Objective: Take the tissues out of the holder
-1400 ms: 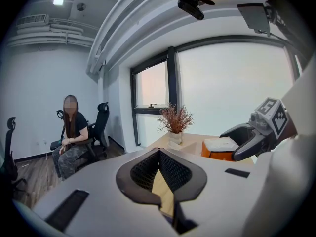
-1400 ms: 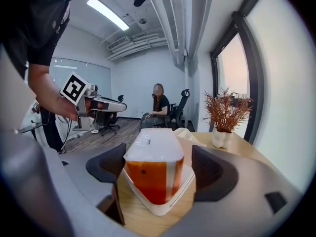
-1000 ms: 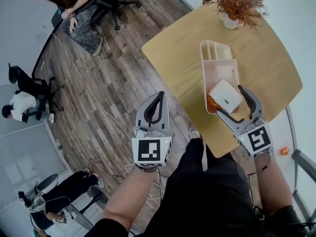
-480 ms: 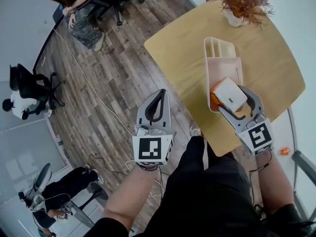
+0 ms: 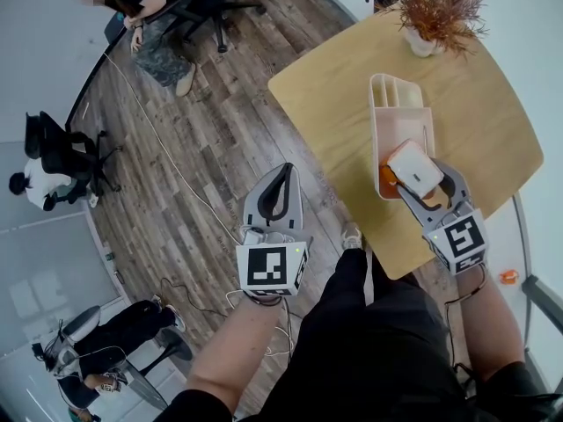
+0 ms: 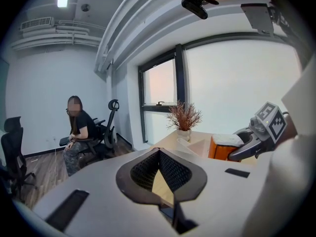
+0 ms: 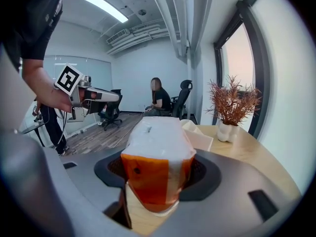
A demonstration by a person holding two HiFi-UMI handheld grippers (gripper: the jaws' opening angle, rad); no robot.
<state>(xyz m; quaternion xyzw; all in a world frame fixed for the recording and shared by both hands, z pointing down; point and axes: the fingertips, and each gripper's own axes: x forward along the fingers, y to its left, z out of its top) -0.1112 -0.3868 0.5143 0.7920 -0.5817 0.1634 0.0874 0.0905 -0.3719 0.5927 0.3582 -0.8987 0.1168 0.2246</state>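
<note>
An orange tissue pack [image 5: 415,167] with a white top stands tilted at the near end of the pale holder tray [image 5: 396,112] on the round wooden table [image 5: 334,104]. My right gripper [image 5: 420,176] reaches in from the table's near edge. Its jaws are closing, and in the right gripper view the pack [image 7: 157,152] fills the gap, its sides against both pads. My left gripper [image 5: 283,170] hangs over the floor left of the table, shut and empty. From the left gripper view the pack [image 6: 224,147] and the right gripper [image 6: 256,132] show at the right.
A dried plant in a white pot [image 5: 431,16] stands at the table's far side, beyond the holder. A cable [image 5: 167,165] runs across the wooden floor. A seated person [image 5: 141,16] and office chairs are at the far left.
The right jaws have narrowed from wide open around the tissue pack until they touch it. The left gripper has stayed where it was.
</note>
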